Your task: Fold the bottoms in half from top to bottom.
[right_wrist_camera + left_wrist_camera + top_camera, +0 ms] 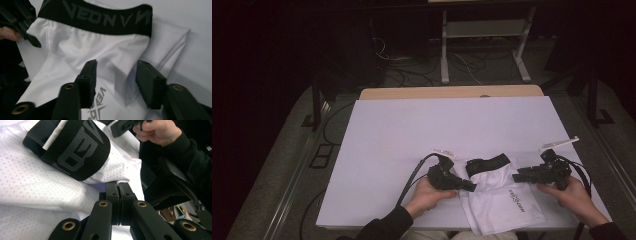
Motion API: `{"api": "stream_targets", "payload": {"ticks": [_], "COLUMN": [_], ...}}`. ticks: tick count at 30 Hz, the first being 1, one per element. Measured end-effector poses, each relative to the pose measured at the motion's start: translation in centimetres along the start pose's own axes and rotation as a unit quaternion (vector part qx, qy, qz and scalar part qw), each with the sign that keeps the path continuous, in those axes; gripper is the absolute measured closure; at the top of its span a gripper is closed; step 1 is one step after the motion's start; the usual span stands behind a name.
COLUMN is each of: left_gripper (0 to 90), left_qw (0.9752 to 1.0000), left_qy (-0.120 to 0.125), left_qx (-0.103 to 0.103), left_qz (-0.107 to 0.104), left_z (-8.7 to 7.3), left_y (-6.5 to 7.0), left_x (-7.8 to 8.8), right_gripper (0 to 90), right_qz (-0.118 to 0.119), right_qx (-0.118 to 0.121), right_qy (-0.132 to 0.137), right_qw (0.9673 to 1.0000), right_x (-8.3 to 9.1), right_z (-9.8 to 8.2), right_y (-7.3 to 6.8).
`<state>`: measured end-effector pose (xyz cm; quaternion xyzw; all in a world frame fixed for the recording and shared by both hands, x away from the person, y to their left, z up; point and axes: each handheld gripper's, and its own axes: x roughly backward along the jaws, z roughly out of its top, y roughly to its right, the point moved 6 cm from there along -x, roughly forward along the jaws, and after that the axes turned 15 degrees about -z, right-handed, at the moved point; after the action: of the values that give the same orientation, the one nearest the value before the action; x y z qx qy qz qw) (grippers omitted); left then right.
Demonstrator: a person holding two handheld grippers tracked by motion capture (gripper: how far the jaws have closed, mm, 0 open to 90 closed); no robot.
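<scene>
White mesh shorts [502, 200] with a black lettered waistband [486, 164] lie folded on the white board near its front edge. My left gripper [472, 187] comes in from the left, and its jaws are shut on the thin edge of the shorts' fabric [37, 185] just below the waistband [75, 150]. In its own view the left gripper [120, 186] shows both jaws pressed together. My right gripper [516, 177] reaches in from the right side. Its jaws stand apart over the white cloth [100, 47], and the right gripper [117, 63] presses on nothing.
The white board [437, 130] covers a wooden table [452, 92]. Behind the table stands a metal frame [482, 30] with cables on the dark floor. A floor rail runs along the left side [297, 170].
</scene>
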<state>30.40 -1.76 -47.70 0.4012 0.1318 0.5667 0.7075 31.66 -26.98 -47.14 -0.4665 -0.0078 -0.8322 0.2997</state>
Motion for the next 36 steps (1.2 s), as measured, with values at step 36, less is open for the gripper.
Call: {"api": "stream_targets", "payload": {"ticks": [36], "left_gripper": [87.7], "left_qw": [0.9986], "left_qy": [-0.047], "left_qx": [-0.017], "left_qz": [0.019], "left_z": [-0.7], "left_y": [-0.2], "left_x": [-1.2], "right_gripper": [49.2], "right_qz": [-0.009], "right_qx": [-0.039], "right_qy": [-0.031], "right_qw": [0.9987], "right_x": [-5.3], "right_z": [5.4], "right_y": [1.8]}}
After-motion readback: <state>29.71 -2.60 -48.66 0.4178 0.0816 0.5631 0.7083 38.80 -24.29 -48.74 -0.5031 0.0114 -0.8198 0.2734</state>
